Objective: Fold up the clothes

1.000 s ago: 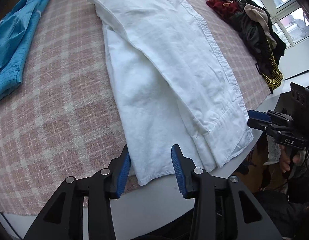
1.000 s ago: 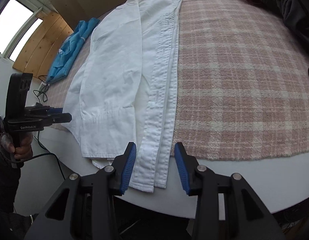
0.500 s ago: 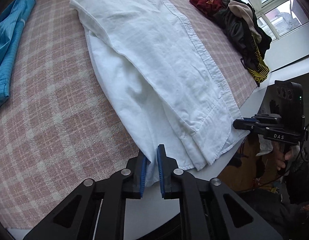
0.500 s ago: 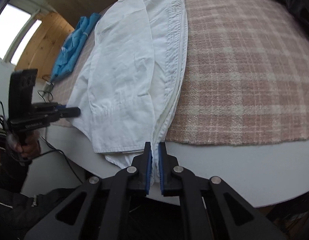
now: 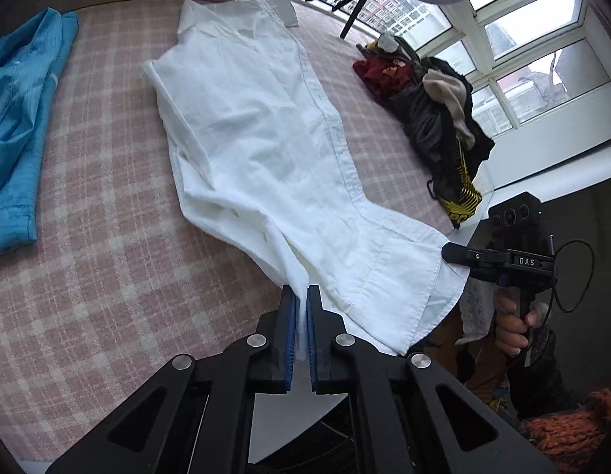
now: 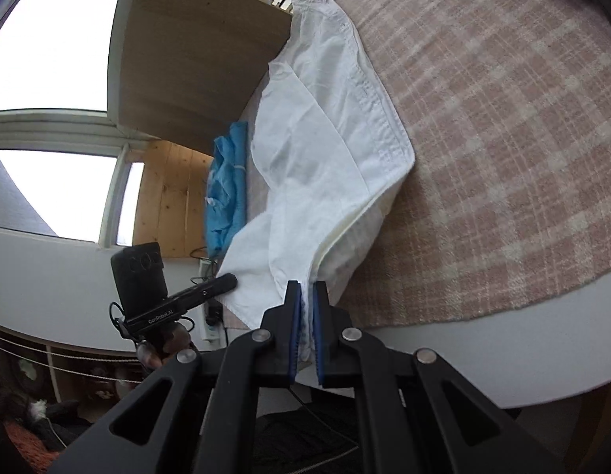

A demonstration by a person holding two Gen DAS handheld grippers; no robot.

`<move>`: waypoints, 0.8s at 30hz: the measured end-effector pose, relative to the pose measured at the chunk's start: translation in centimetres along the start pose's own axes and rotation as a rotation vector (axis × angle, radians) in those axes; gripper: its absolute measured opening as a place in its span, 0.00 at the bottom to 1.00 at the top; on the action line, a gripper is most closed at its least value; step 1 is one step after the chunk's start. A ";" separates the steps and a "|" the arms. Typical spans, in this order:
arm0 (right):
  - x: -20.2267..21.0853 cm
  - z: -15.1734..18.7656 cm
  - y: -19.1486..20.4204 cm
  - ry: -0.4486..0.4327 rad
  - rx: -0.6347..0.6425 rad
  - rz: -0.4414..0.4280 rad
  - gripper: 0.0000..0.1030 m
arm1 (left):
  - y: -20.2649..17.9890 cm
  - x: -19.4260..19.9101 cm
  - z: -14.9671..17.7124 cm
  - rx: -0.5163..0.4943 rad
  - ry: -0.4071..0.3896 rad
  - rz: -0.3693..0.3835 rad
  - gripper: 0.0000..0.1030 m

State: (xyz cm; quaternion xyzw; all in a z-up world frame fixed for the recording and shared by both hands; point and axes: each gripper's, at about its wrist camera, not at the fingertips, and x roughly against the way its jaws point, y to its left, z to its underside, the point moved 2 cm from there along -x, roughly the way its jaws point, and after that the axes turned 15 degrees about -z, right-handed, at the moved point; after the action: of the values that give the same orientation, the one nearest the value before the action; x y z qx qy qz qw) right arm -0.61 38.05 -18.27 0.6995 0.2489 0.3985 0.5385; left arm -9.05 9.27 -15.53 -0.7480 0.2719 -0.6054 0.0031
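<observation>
Gripping white shirt point(image 5: 266, 166) hem | left claw point(image 5: 300, 316) clenched | right claw point(image 6: 304, 316) clenched, both raised

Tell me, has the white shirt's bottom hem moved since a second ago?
Yes. The white shirt hem, clamped by the left gripper and right gripper, has lifted off the plaid blanket; the collar end stays down.

Both wrist cameras are looking low and close from the bench's near edge across the white shirt point(image 5: 266, 166), which both views share. Left camera is seeing the right claw point(image 5: 447, 253) at 3 o'clock; right camera is seeing the left claw point(image 6: 230, 280) at 9 o'clock.
</observation>
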 end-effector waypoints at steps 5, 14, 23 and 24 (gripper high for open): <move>-0.2 -5.6 2.1 -0.078 0.009 -0.060 0.04 | 1.7 1.7 -5.3 0.049 -0.101 -0.014 0.04; -7.2 -18.0 -0.4 -0.060 0.032 0.141 0.04 | 5.9 -1.5 -13.9 0.086 -0.109 -0.141 0.00; -9.1 -21.7 -2.8 -0.018 -0.047 0.244 0.20 | 6.6 -1.3 -10.1 -0.013 -0.065 -0.203 0.12; -8.5 -21.7 -2.1 -0.034 -0.019 0.269 0.26 | 6.4 -1.3 -9.8 -0.010 -0.070 -0.213 0.13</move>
State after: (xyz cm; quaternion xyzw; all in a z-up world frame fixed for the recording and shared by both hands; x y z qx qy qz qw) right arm -23.10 44.09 -20.48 0.7281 0.1398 0.4574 0.4910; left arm -20.63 7.51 -16.19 -0.7933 0.1938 -0.5745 -0.0557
